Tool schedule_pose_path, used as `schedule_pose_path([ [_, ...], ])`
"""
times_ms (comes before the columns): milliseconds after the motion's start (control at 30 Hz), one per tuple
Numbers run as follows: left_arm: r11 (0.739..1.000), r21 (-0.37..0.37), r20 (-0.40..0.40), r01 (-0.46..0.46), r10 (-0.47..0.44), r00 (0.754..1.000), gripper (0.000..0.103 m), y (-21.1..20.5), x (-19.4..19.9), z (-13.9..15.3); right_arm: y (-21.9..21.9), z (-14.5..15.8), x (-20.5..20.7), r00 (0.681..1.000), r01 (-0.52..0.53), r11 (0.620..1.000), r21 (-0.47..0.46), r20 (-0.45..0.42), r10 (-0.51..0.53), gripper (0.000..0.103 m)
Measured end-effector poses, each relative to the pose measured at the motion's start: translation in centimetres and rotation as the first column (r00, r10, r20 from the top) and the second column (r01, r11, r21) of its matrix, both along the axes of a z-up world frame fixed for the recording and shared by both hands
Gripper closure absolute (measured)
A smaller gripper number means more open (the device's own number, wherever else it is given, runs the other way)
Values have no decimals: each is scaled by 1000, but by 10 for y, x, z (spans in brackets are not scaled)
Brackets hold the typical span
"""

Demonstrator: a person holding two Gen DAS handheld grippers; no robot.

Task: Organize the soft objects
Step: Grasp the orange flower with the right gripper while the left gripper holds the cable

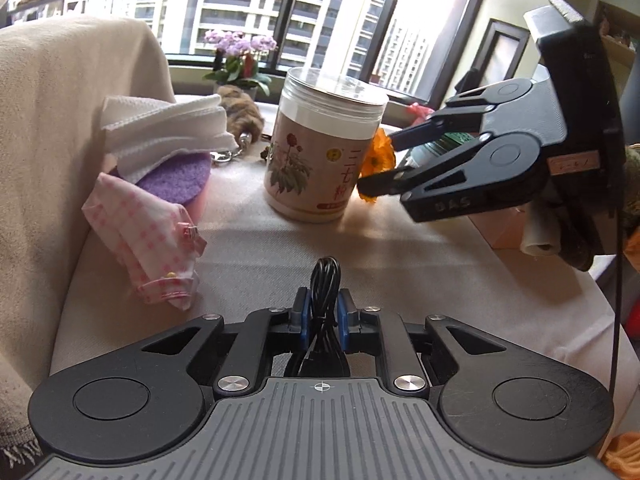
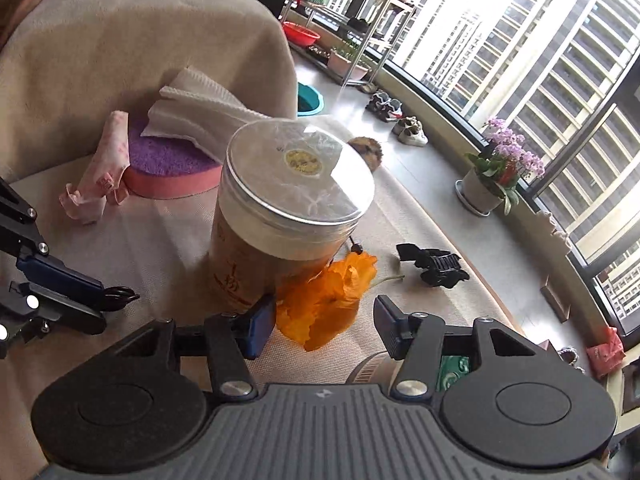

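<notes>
orange flower (image 2: 326, 306) at the jar's five o'clock; jar (image 1: 320, 148) beige with a printed flower sprig and clear lid. purple-topped pink sponge (image 2: 168, 168), white ribbed cloth (image 1: 164, 128), pink-and-white checked cloth (image 1: 148, 236), black cable (image 1: 326, 304), black hair clip (image 2: 434, 266).

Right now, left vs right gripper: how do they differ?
The left gripper is shut on a black cable; the right gripper is open and empty. Left sits short of the jar; right frames the orange flower beside it. Both hover over the beige cloth.

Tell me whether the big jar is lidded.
Lidded: the jar stands upright with its clear lid seated flat on top.
</notes>
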State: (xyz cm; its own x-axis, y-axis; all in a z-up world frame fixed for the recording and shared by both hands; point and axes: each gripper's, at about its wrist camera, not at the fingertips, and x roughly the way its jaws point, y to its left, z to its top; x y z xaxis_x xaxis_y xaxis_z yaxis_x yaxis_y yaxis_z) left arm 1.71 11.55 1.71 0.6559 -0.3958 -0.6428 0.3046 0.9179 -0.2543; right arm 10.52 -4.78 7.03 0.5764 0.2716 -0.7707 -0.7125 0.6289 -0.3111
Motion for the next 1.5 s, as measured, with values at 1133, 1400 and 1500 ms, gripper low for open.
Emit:
schedule_pose_path([
  [1133, 967, 80, 358, 242, -255, 899, 86, -203, 65, 180, -221, 198, -57, 877, 290, 870, 399, 253, -408, 98],
  [1400, 938, 54, 211, 344, -347, 914, 86, -255, 95, 142, -269, 165, -63, 861, 370, 825, 427, 176, -478, 98],
  [1500, 934, 63, 143, 351, -356, 923, 86, -262, 108, 119, -282, 155, -64, 865, 382, 814, 438, 141, -482, 98],
])
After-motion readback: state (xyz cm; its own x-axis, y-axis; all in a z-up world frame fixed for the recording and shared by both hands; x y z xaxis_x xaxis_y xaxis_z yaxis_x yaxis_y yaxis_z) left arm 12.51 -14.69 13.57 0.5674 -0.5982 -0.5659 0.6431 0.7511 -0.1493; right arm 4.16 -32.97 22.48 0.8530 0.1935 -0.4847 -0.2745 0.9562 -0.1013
